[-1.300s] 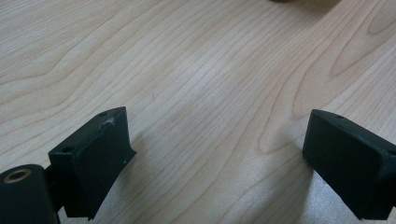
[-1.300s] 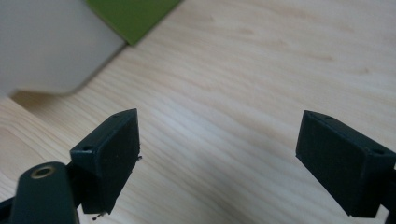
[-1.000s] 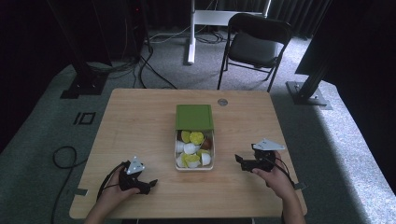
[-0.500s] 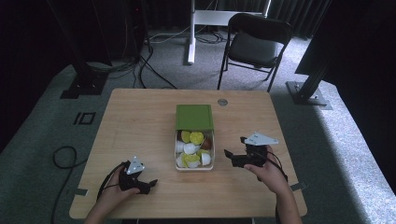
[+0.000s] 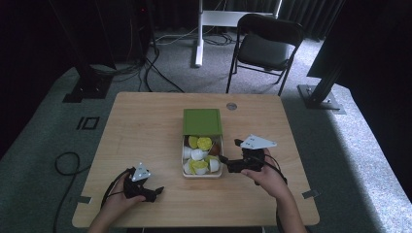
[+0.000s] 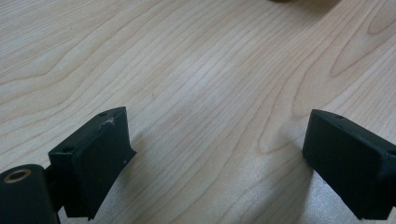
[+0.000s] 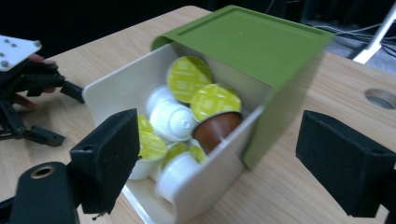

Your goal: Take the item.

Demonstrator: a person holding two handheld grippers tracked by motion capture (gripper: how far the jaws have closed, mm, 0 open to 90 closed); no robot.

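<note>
A white box [image 5: 186,156] with a green sliding lid [image 5: 202,121] pushed halfway back stands mid-table. It holds several coffee capsules [image 5: 199,155], white with yellow-green foil tops, plus a brown one [image 7: 217,128]. My right gripper [image 5: 224,163] is open at the box's right side, near its front. In the right gripper view the jaws [image 7: 229,172] straddle the box's near corner without touching it. My left gripper [image 5: 156,193] rests open on the bare table near the front left, with only wood between its jaws [image 6: 215,158].
The wooden table [image 5: 145,131] has a round cable hole [image 5: 231,106] at its far edge. Behind the table stand a black chair [image 5: 265,46] and a white stand leg [image 5: 199,34]. Cables [image 5: 65,162] lie on the grey carpet.
My right gripper has moved left and forward across the table, up to the box's right side. The left gripper has stayed where it was.
</note>
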